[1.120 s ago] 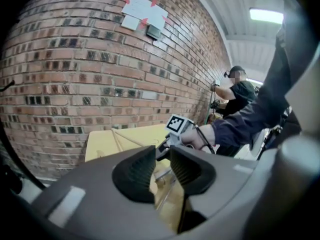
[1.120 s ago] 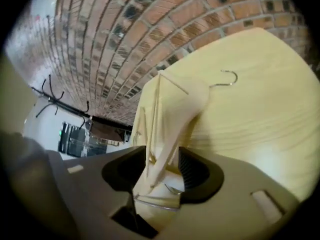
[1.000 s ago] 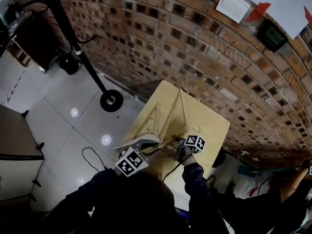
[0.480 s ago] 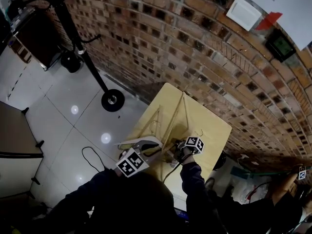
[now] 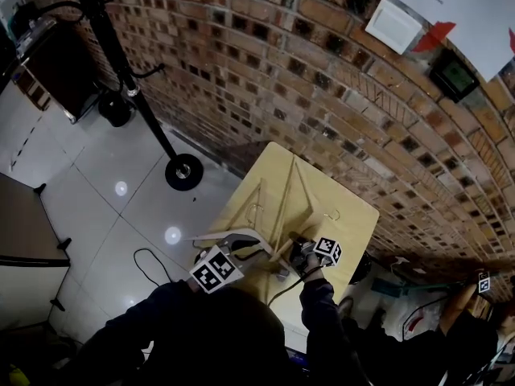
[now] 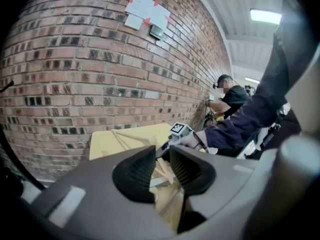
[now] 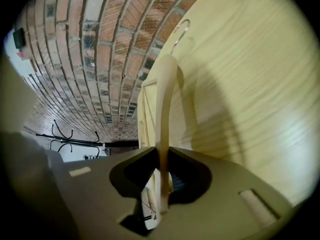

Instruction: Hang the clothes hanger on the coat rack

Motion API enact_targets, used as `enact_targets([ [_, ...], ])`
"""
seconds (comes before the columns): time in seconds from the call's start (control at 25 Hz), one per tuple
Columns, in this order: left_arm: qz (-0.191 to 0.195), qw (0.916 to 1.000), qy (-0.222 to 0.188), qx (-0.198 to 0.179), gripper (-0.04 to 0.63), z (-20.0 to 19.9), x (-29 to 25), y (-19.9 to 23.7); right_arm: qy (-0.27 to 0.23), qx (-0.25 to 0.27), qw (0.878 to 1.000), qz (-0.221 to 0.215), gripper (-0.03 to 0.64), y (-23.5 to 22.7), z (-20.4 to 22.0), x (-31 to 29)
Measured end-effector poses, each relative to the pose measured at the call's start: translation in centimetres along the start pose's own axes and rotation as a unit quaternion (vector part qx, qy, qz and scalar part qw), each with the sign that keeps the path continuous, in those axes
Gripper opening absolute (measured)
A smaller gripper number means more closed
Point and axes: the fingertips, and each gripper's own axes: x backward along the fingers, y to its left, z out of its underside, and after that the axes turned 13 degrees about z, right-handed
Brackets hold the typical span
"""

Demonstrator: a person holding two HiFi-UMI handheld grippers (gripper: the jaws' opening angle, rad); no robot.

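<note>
The right gripper (image 7: pixel 162 154) is pinching one arm of the hanger (image 7: pixel 165 99): its jaws have just been closing, and the pads are now sitting tight against the wood, far from the hook (image 7: pixel 182 29). The hanger is lying on the table (image 5: pixel 354 215), close by the brick wall, with another hanger (image 5: pixel 257 199) lying just beside it. The left gripper (image 6: pixel 163 154) is staying half closed at the near end of the wood. Pale wood is showing in its narrow gap, but I cannot tell whether the pads are pressing on it. The coat rack (image 5: pixel 110 43) is standing on the floor, well apart from the table. The main risk is the grip point. With the arm held out near its end, the rest of the hanger is likely to act as a long lever and could swing or twist in the pads on lifting. The neighbouring hanger could snag and get dragged off the table. If the left is also gripping, the two could be pulling against each other. The hook could miss the rack's thin prongs if it is carried at a tilt.
</note>
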Motion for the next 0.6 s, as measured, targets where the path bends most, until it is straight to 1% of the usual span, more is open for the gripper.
enact_targets([
  [0.12, 0.004, 1.0000, 0.003, -0.005, 0.094, 0.0, -0.2, -0.3, -0.011, 0.019, 0.999, -0.024, 0.067, 0.7, -0.6, 1.3],
  [0.32, 0.010, 0.9998, 0.009, -0.017, 0.094, -0.3, -0.1, -0.5, -0.029, 0.033, 0.997, -0.067, 0.061, 2.3, -1.4, 3.3],
  [0.48, 0.011, 0.9996, 0.014, -0.022, 0.094, -0.1, 0.2, -0.1, -0.032, 0.070, 0.995, -0.070, 0.060, 2.7, -1.3, 4.8],
  [0.6, 0.014, 0.9994, 0.020, -0.023, 0.094, 0.2, 0.4, 0.1, -0.025, 0.087, 0.993, -0.080, 0.060, 2.6, -0.4, 6.4],
])
